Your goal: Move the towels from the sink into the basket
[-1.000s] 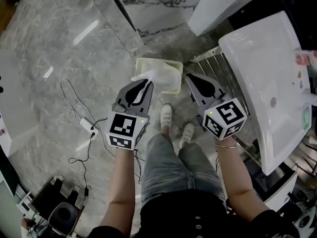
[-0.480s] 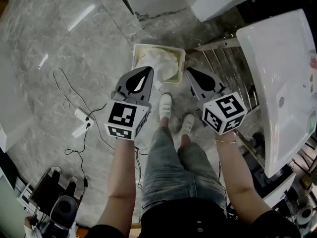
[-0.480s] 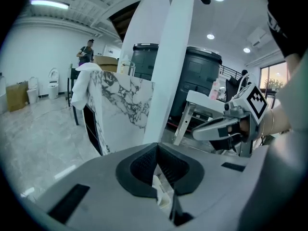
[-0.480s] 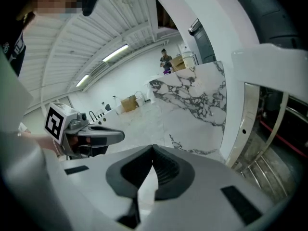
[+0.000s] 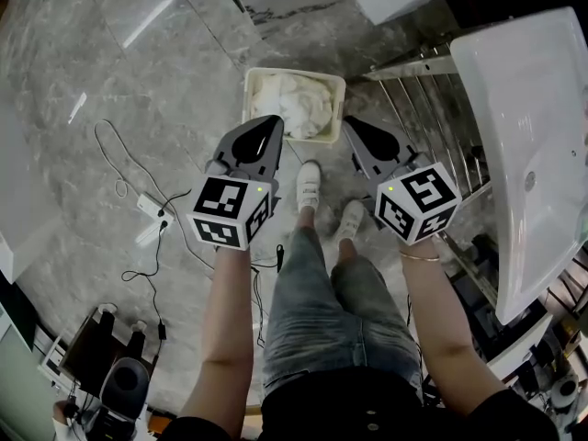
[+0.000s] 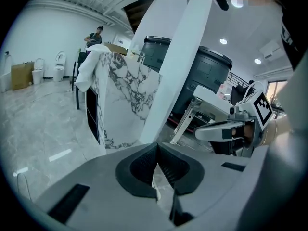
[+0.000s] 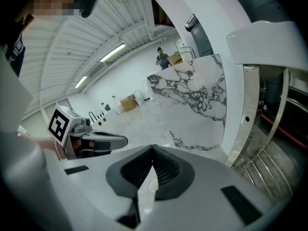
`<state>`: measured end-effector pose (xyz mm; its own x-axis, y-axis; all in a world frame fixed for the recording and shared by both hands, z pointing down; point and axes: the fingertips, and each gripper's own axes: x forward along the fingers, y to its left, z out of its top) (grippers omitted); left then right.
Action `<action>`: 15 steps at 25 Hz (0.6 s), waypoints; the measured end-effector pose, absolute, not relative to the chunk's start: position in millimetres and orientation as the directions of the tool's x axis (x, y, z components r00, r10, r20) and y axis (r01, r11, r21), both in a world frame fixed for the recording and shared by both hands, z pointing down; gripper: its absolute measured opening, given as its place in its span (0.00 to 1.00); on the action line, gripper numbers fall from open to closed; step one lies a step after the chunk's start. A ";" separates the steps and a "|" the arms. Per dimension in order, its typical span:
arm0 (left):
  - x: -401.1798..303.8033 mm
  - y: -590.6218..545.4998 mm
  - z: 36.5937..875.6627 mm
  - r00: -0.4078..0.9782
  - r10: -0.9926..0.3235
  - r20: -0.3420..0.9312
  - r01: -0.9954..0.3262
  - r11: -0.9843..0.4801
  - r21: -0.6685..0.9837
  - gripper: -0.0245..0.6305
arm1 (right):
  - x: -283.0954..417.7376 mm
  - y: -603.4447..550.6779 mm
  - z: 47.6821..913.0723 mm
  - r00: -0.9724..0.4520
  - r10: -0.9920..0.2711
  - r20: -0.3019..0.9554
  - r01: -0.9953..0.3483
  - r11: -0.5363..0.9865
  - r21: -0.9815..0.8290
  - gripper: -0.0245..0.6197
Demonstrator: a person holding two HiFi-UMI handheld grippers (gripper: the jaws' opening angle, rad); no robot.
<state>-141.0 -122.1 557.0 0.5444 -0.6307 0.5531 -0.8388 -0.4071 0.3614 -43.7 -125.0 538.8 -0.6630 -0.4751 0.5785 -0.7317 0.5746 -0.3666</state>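
Note:
A cream basket (image 5: pixel 248 108) stands on the marble floor ahead of the person's feet, with white towels (image 5: pixel 299 107) bunched inside it. My left gripper (image 5: pixel 274 120) hovers just at the basket's near left corner, shut and empty; its jaw tips meet in the left gripper view (image 6: pixel 157 146). At the basket's near right corner my right gripper (image 5: pixel 350 122) is also shut with nothing in it (image 7: pixel 153 147). The white sink (image 5: pixel 524 127) runs along the right edge; no towel shows in it.
A metal rack (image 5: pixel 432 118) stands between basket and sink. A cable and power strip (image 5: pixel 147 211) lie on the floor at left. The person's white shoes (image 5: pixel 308 186) are just behind the basket. A marble counter (image 6: pixel 125 95) with a draped white towel (image 6: pixel 89 69) stands ahead.
A white towel that hung from my left gripper's tip over the basket now lies in the basket. Both grippers have sunk, and the left one is now empty.

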 end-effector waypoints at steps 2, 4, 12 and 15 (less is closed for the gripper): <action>-138.2 -123.0 554.4 0.550 -0.627 0.552 -0.835 -0.412 0.364 0.06 | -41.9 -126.3 535.2 -0.662 -0.478 0.578 -0.732 0.578 -0.360 0.05; -135.6 -124.0 550.1 0.555 -0.627 0.547 -0.832 -0.419 0.364 0.06 | -40.7 -127.8 528.5 -0.662 -0.482 0.574 -0.731 0.586 -0.350 0.05; -127.9 -122.9 514.7 0.549 -0.652 0.523 -0.836 -0.426 0.347 0.06 | -31.9 -125.4 479.0 -0.684 -0.478 0.552 -0.695 0.657 -0.292 0.05; -121.6 -120.9 491.8 0.558 -0.663 0.500 -0.830 -0.440 0.343 0.06 | -24.8 -119.9 452.3 -0.695 -0.468 0.546 -0.671 0.695 -0.259 0.05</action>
<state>-121.6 -120.9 491.8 0.5579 -0.6628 0.4995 -0.8299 -0.4401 0.3429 -24.8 -119.9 452.3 -0.6949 -0.4681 0.5459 -0.6711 0.6948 -0.2585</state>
